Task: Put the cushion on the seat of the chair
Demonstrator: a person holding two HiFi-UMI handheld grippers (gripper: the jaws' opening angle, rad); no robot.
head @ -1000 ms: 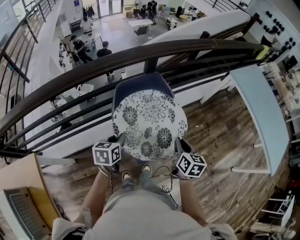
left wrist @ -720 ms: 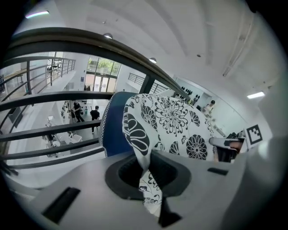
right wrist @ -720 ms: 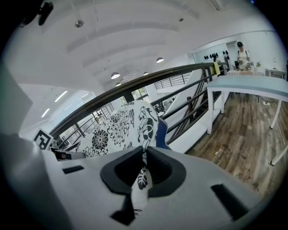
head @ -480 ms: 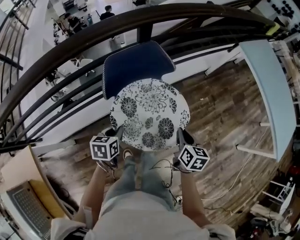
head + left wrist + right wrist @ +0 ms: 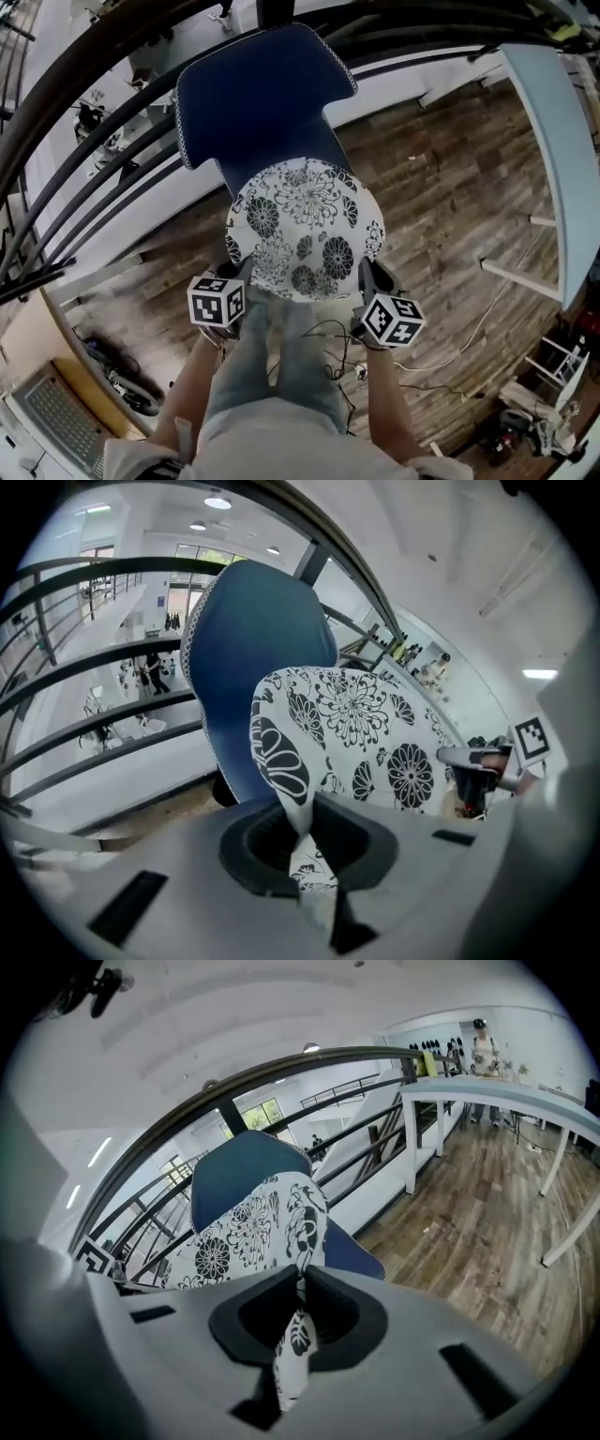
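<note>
Wooden floor [image 5: 441, 178] below, blue chair [image 5: 253, 103] ahead, left tongs [image 5: 242, 274] and right tongs [image 5: 364, 277] each clamped on the floral cushion [image 5: 305, 230]

One cushion [image 5: 305, 230], one chair [image 5: 253, 103], one desk [image 5: 562, 141] at right; two grippers: left gripper [image 5: 240, 274], right gripper [image 5: 367, 274].

We are finding no words, numbers or brand names that we can read. The nearest things to signs are the black-and-white square code patterns showing on the left marker cube [image 5: 217, 302] of the left gripper [image 5: 242, 274] and on the right marker cube [image 5: 393, 320] of the right gripper [image 5: 367, 275]; they are carrying no letters or digits. The cushion [image 5: 305, 228] is showing only a black flower print, and the keys of the laptop [image 5: 47, 427] are appearing too small for us to read
</note>
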